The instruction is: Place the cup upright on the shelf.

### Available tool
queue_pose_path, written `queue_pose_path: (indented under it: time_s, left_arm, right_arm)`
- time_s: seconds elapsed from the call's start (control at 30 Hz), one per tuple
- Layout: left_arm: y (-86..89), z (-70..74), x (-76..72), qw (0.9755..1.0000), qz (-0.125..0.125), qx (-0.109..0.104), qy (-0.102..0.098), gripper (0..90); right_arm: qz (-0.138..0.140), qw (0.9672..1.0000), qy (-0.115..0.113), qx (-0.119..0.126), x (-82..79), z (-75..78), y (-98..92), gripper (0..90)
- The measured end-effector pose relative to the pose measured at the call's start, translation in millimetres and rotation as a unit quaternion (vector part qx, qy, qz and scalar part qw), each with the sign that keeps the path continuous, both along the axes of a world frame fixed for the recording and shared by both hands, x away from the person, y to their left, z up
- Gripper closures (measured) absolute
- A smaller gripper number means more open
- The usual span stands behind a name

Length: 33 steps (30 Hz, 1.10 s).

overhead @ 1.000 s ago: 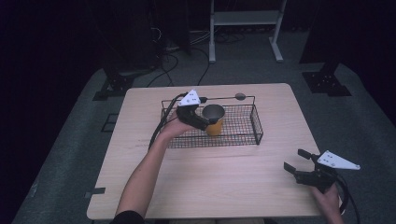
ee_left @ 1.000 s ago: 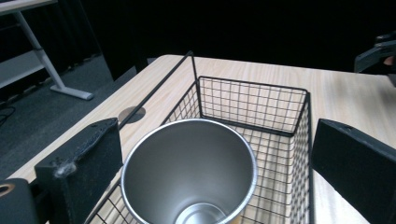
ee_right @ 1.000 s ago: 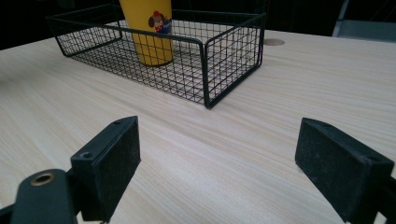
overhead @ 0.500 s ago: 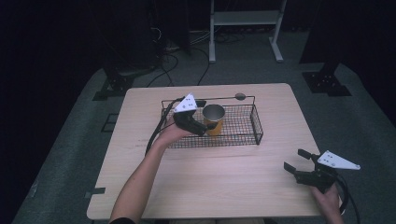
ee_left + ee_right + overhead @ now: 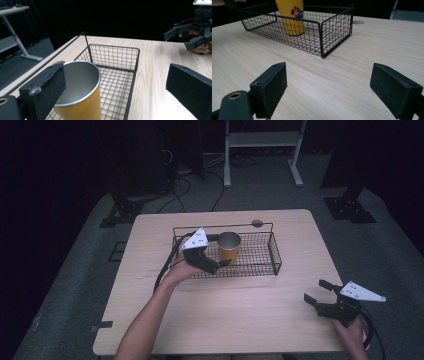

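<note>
My left gripper [image 5: 220,263] hangs over the left part of the black wire basket [image 5: 274,251], jaws spread wide and holding nothing, with the yellow metal cup with the silver rim [image 5: 229,248] standing upright on the basket's mesh floor, just beside it. I judge the step in hand to be the release of the cup in the basket, or else the reach to take it; from these pictures I cannot tell which. If I am to lift clear, the next move calls for rising straight so that neither jaw catches the rim or the basket's thin wire handle [image 5: 220,226]; if I am to grip, I must bring the far jaw around the cup wall and close level. My right gripper [image 5: 321,294] waits well apart, low over the pale wooden table [image 5: 240,315] near its right front corner, jaws likewise wide and empty. The left gripper view shows what the high view does not: the cup's bare steel inside [image 5: 75,82], nothing in it, and one jaw standing close against the rim while the other is out over the table beyond the basket wall. The right gripper view gives the cup's side, with a small cartoon dog printed on the yellow [image 5: 297,11], and the round plug set in the tabletop [image 5: 358,22] behind the basket.
</note>
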<state>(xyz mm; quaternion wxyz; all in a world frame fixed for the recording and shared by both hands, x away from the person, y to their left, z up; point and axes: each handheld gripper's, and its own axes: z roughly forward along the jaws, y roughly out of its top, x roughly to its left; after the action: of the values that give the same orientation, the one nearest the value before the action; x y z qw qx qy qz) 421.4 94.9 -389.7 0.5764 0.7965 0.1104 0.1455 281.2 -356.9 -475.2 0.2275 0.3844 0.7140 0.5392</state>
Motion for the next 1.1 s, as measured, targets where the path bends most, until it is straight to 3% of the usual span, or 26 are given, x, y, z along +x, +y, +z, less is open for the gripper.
queue_pose_path:
  time_s: [0.37,0.87,1.1]
  left_arm:
    - [6.5,-6.1,-14.7,0.9998,-0.008,-0.017,-0.003,1.8]
    - [15.2,-13.5,-29.0,0.9998,-0.01,-0.019,0.002,1.8]
    - [18.1,-17.0,-37.8,0.9997,-0.009,-0.022,-0.005,1.8]
  right_arm:
    - [-0.001,1.0,0.0,0.0,0.0,0.0,0.1,13.1]
    - [-0.001,1.0,0.002,-0.001,0.1,0.0,0.2,13.1]
    - [-0.001,1.0,0.002,0.0,0.1,0.0,0.2,13.1]
